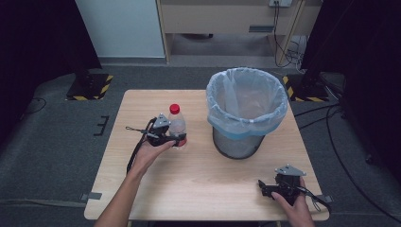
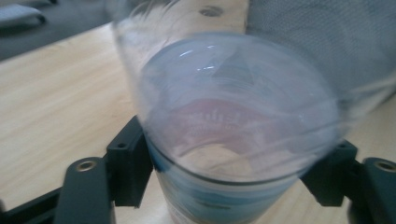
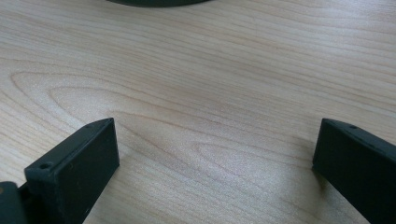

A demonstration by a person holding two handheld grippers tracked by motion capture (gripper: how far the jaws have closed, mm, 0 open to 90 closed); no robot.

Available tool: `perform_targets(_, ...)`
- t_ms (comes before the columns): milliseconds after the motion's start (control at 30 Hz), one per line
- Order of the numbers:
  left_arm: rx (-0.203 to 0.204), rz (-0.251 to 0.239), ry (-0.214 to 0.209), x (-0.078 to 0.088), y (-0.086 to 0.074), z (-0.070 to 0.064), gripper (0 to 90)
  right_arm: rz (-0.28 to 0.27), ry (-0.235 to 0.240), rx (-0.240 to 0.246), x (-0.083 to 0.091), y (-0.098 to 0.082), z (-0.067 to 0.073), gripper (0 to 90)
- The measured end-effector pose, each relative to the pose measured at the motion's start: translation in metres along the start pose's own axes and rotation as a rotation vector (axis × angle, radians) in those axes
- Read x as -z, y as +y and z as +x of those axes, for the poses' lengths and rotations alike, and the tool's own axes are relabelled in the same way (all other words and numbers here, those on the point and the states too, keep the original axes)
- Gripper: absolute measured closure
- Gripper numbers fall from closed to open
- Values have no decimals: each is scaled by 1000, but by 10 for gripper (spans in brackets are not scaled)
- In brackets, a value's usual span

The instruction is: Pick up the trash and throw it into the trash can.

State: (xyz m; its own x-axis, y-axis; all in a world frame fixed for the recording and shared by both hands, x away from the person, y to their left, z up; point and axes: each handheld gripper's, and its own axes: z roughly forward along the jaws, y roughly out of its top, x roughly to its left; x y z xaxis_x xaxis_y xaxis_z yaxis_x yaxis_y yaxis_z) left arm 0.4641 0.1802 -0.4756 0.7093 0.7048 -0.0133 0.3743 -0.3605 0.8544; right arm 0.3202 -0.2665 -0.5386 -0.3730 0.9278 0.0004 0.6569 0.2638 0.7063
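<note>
Gripping the lower body of a clear plastic bottle (image 1: 178, 126), the left gripper (image 1: 176, 139) has one black finger (image 2: 127, 163) on each side of it; from the left gripper view the bottle's red-and-blue label band sits right between them, blurred. Its red cap (image 1: 174, 108) stands above the fingers, the bottle upright on the pale wooden desk (image 1: 156, 179). Just beyond the bottle, on the side away from the left hand (image 1: 152, 152), stands a mesh wastebasket (image 1: 239, 142) lined with a pale blue bag (image 1: 247, 97). The right gripper (image 1: 263, 187) rests low near the desk's near right corner, its fingers (image 3: 74, 168) spread wide apart with nothing but bare wood grain between them; the basket's dark base edge lies ahead of them. The right hand (image 1: 295, 203) holds it from behind. Around the desk lies grey carpet, with black stand bases edged in yellow-black tape (image 1: 90, 86), trailing cables, and a light wooden cabinet (image 1: 227, 21) against the far wall
</note>
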Motion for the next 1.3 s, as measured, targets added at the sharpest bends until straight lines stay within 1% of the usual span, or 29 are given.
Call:
perform_targets(33,0,0,0,0,0,0,291,0,0,0,0,0,0,3)
perform_targets(67,6,-14,-11,2,2,-1,292,0,0,0,0,0,0,3)
perform_targets(100,-10,-14,-3,4,3,-2,293,0,0,0,0,0,0,3)
perform_targets(133,-10,-14,-3,4,3,-2,293,0,0,0,0,0,0,3)
perform_targets(200,-32,-5,-3,8,6,-4,294,0,0,0,0,0,0,3)
perform_targets(300,-53,-5,-7,17,11,-6,295,0,0,0,0,0,0,3)
perform_targets(367,-38,-36,-35,26,18,-5,295,0,0,0,0,0,0,3)
perform_targets(400,-38,-36,-35,26,18,-5,295,0,0,0,0,0,0,3)
perform_targets(500,-39,-39,-47,33,25,-3,296,0,0,0,0,0,0,3)
perform_targets(567,-41,-50,-59,38,32,-3,296,0,0,0,0,0,0,3)
perform_targets(600,-52,-64,-66,45,39,-3,296,0,0,0,0,0,0,3)
perform_targets(633,-52,-64,-66,45,39,-3,296,0,0,0,0,0,0,3)
perform_targets(667,-64,-69,-67,50,46,-4,296,0,0,0,0,0,0,3)
perform_targets(733,-73,-76,-78,55,53,-3,296,0,0,0,0,0,0,3)
perform_targets(833,-62,-78,-95,57,57,1,296,0,0,0,0,0,0,3)
perform_targets(867,-61,-71,-89,58,61,4,296,0,0,0,0,0,0,3)
perform_targets(933,-65,-66,-87,58,63,5,296,0,0,0,0,0,0,3)
perform_targets(1033,-83,-54,-78,61,68,6,296,0,-2,-4,0,0,0,3)
perform_targets(1133,-93,-60,-73,64,72,5,295,0,-10,-10,-1,1,-1,3)
perform_targets(1167,-94,-65,-68,66,74,4,295,0,-11,-13,-1,1,0,3)
perform_targets(1300,-96,-67,-68,68,78,3,295,-1,-11,-14,-1,1,0,3)
